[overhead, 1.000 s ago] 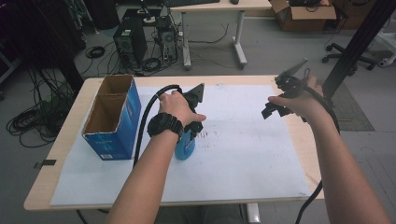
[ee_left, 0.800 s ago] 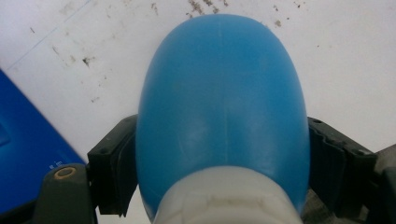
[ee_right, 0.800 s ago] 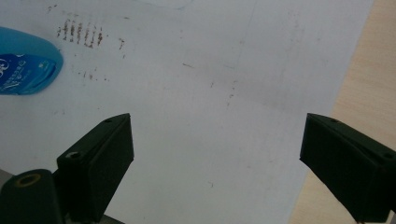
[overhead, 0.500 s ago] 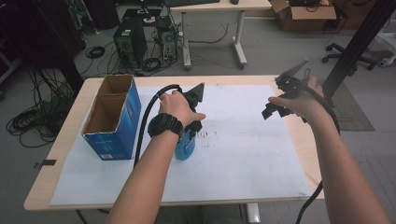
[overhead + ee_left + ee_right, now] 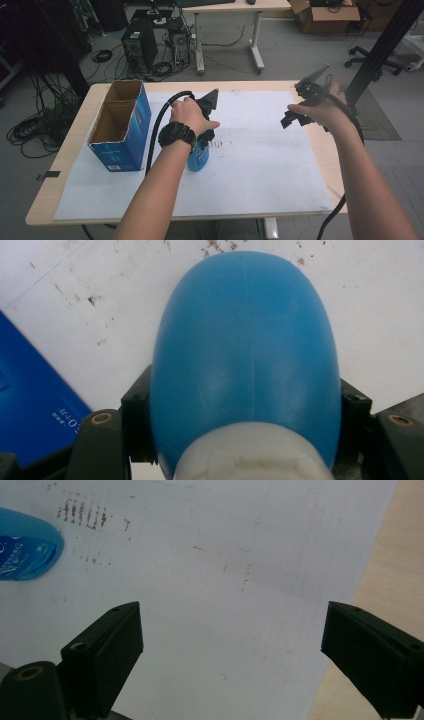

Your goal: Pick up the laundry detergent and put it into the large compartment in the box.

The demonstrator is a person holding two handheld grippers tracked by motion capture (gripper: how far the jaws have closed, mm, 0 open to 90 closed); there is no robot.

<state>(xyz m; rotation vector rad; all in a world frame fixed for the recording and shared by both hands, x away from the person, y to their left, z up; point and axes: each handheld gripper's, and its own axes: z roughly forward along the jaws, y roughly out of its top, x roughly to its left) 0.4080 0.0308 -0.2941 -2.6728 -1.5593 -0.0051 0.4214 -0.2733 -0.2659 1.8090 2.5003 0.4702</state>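
Currently left hand-held gripper (image 5: 245, 440) clamps the blue plastic bottle (image 5: 245, 350); right hand-held gripper (image 5: 230, 650) hovers with jaws spread above the paper-covered table (image 5: 300, 90).

A light wooden table (image 5: 60, 170) carries a large white paper sheet (image 5: 270, 175) that covers most of its top, leaving bare wood along the edges. On the sheet stand an open blue box (image 5: 120, 127), at the left, and a blue bottle (image 5: 198, 156) just right of it. Dark specks mark the paper beside the bottle.
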